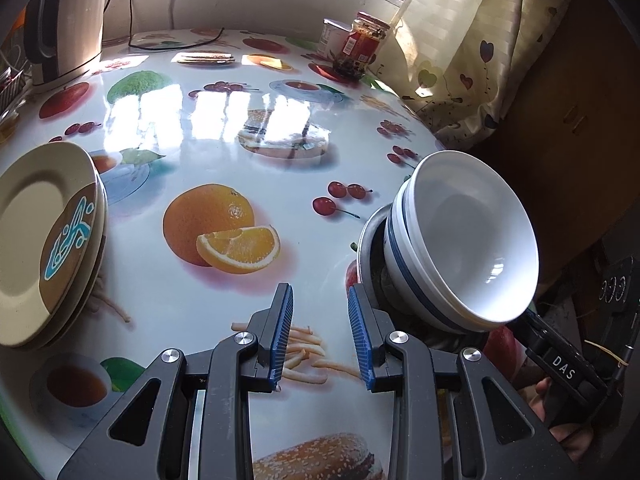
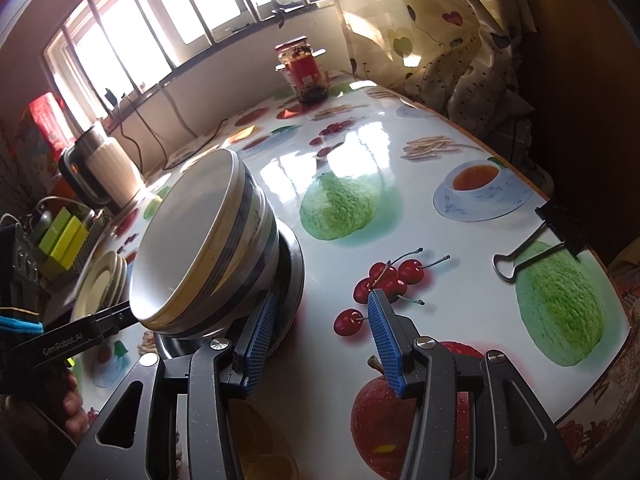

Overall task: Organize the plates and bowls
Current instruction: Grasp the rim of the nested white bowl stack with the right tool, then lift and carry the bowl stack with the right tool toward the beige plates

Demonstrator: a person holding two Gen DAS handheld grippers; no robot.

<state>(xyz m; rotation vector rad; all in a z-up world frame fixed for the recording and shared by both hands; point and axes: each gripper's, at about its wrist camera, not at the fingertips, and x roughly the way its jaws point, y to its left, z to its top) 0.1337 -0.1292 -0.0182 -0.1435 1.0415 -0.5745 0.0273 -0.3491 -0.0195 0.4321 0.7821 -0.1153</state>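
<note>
Table (image 1: 224, 152) under a glossy fruit-print cloth fills both views, with a heart-print curtain (image 1: 452, 52) hanging along its far side. My left tongs (image 1: 320, 296) hang over the cloth with jaws released, only the printed fries showing between the blue pads; the right pad is just beside the steel dish (image 1: 366, 240), and I cannot tell whether it touches. My right tongs (image 2: 323, 300) are also released and grasp nothing, printed cherries lying in the gap, and the left pad sits close against that dish's rim. Between the two tongs stand the bowls (image 1: 464, 236), white with blue bands, nested in one stack inside the dish. The plates (image 1: 52, 240), cream with a brown and blue patch, are piled well apart from the bowls, at the table's left edge. A kettle (image 1: 68, 24) stands at the far left corner, a red-labelled jar (image 1: 362, 44) by the curtain, and a black clip (image 2: 532, 248) grips the cloth's near right edge.
</note>
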